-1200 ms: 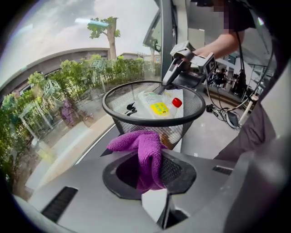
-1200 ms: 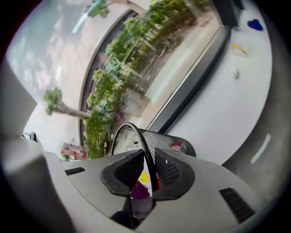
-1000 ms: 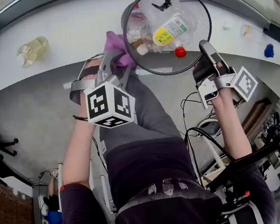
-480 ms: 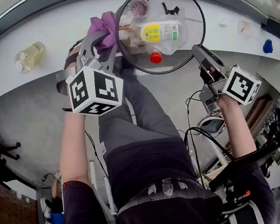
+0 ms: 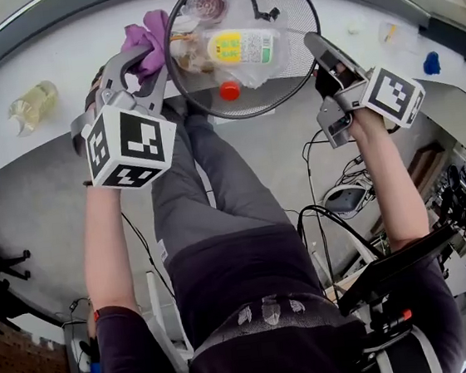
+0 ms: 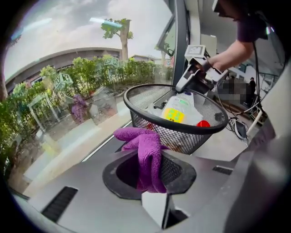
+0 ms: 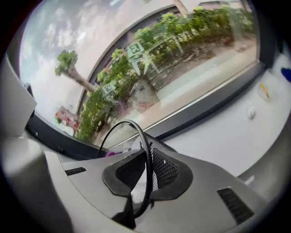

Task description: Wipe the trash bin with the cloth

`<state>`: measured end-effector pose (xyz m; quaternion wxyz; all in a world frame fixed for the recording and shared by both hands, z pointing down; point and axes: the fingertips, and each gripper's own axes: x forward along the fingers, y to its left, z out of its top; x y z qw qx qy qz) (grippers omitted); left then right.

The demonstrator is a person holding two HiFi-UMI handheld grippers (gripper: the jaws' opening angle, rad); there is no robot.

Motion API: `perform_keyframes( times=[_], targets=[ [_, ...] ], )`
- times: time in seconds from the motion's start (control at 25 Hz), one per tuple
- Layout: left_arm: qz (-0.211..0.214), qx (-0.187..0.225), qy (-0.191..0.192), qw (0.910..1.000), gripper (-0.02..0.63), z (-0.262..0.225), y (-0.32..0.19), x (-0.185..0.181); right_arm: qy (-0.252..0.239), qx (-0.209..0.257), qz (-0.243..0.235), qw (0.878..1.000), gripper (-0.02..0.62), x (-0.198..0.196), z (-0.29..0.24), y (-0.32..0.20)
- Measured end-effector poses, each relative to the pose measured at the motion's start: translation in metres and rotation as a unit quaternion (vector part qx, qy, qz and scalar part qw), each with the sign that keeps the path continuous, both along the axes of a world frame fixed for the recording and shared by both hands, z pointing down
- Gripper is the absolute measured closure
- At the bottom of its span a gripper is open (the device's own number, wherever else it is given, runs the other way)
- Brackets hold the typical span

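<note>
A black mesh trash bin (image 5: 291, 73) is held up over the person's lap, tilted so its mouth faces me. Inside lie a plastic bottle with a yellow label (image 5: 240, 47), a red cap and other rubbish. My left gripper (image 5: 140, 63) is shut on a purple cloth (image 5: 147, 34), which presses against the bin's left outer wall (image 6: 182, 136). The cloth (image 6: 148, 154) hangs bunched between the left jaws. My right gripper (image 5: 318, 48) is at the bin's right side, and its jaws have just been closing with the wire rim (image 7: 144, 150) between them, pinching it.
A white window ledge (image 5: 74, 41) runs behind the bin, with a clear bottle of yellowish liquid (image 5: 31, 102) at its left. A small blue object (image 5: 430, 63) and scraps lie at its right. The person's grey trouser legs (image 5: 217, 192) sit under the bin. Cables (image 5: 335, 203) trail at the lower right.
The bin and both grippers have shifted left and toward the ledge. The right gripper has rolled and taken the rim on the bin's right side. The cloth has stayed in the left jaws.
</note>
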<state>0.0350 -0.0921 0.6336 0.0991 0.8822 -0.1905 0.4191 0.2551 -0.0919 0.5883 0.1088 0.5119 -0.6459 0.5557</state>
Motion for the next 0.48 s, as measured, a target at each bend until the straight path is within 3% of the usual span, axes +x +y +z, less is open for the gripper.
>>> perform_keyframes(
  times=[0.16,0.32,0.48],
  targets=[
    [0.022,-0.031,0.006,0.9992,0.535,0.006,0.037,0.006,-0.002,-0.078,0.159,0.984,0.543,0.026,0.007,0.037],
    [0.041,-0.051,0.004,0.9978,0.535,0.007,0.076,0.022,-0.059,-0.072,0.223,0.97,0.54,0.018,0.007,0.053],
    [0.034,-0.085,0.015,0.9957,0.535,0.005,0.1,0.031,-0.095,-0.082,0.264,0.956,0.54,0.0,0.007,0.077]
  ],
)
